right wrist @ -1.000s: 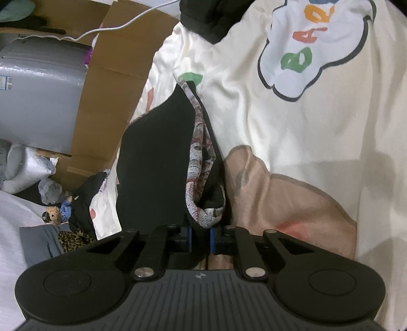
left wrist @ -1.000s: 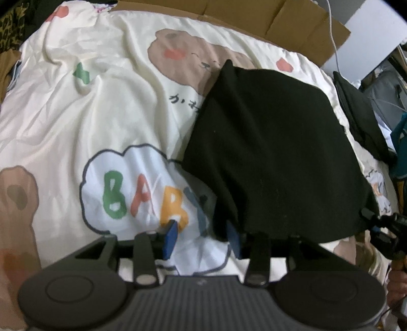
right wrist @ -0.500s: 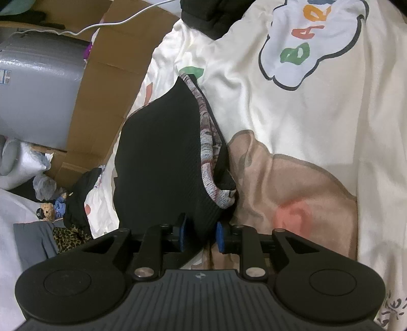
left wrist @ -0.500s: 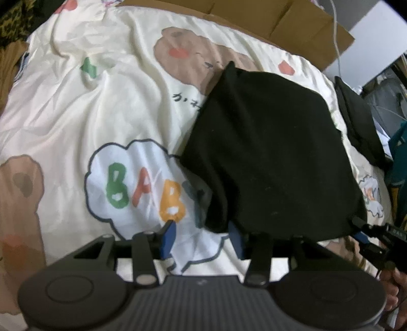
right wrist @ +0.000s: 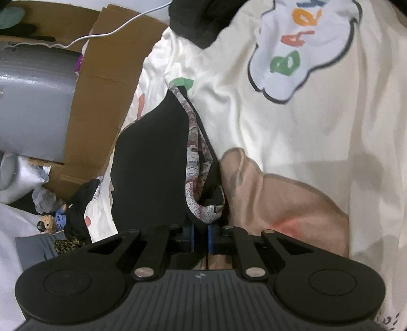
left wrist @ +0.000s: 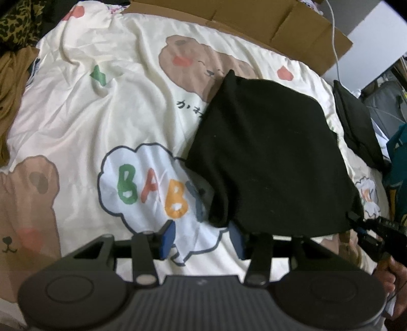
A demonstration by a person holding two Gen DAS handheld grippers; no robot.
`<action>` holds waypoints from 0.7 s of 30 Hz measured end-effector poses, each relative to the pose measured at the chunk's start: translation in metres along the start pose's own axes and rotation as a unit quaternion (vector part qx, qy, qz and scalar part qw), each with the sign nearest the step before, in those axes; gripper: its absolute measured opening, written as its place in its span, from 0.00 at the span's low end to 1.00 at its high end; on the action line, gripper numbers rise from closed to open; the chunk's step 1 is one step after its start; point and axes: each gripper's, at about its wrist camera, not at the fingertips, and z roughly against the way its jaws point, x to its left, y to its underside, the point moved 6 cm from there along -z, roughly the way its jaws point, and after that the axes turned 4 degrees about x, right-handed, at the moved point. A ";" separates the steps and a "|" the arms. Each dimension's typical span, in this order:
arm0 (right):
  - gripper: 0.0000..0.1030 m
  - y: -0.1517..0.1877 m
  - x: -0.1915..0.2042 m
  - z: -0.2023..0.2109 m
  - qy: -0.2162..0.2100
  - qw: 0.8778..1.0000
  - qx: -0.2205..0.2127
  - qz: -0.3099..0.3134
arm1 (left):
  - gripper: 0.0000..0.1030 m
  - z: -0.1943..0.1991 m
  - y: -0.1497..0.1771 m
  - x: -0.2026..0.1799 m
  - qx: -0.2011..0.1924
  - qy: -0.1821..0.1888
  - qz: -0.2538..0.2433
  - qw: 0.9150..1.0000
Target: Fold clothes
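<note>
A black garment (left wrist: 269, 157) with a grey-and-red patterned lining (right wrist: 195, 163) lies folded on a cream cartoon-print bedspread (left wrist: 101, 122). My left gripper (left wrist: 202, 238) is open and empty, just short of the garment's near left corner. My right gripper (right wrist: 200, 239) is shut on the garment's near edge, black cloth and patterned lining pinched between the blue pads. It also shows in the left wrist view (left wrist: 366, 229) at the garment's right corner.
Another folded black piece (left wrist: 356, 124) lies at the bed's far right edge. Flattened cardboard (left wrist: 254, 23) and a white cable (right wrist: 114, 33) lie beyond the bed. A grey case (right wrist: 33, 99), leopard-print cloth (left wrist: 15, 28) and clutter (right wrist: 51, 219) lie around the bed.
My right gripper opened briefly, then shut again on the garment's edge. My left gripper stayed open and drew back slightly from the garment's corner.
</note>
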 end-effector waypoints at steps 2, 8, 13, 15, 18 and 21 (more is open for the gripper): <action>0.08 -0.004 -0.001 0.001 -0.002 1.000 -0.002 -0.004 | 0.48 -0.004 0.002 -0.001 0.001 0.000 0.000 1.000; 0.08 -0.016 0.005 0.010 -0.007 1.000 -0.020 0.015 | 0.48 -0.020 0.006 -0.005 0.009 0.004 -0.001 1.000; 0.12 -0.014 -0.002 0.007 -0.012 1.000 -0.020 -0.007 | 0.48 -0.028 0.008 -0.014 0.007 0.011 -0.008 1.000; 0.12 -0.012 -0.005 0.004 -0.008 1.000 -0.015 -0.007 | 0.48 -0.031 0.007 -0.017 0.007 0.011 -0.015 1.000; 0.14 -0.011 -0.009 0.001 -0.009 1.000 -0.010 -0.012 | 0.48 -0.037 0.004 -0.022 0.007 0.008 -0.028 1.000; 0.15 -0.010 -0.011 0.001 -0.012 1.000 -0.009 -0.016 | 0.47 -0.044 0.002 -0.024 0.010 0.006 -0.034 0.999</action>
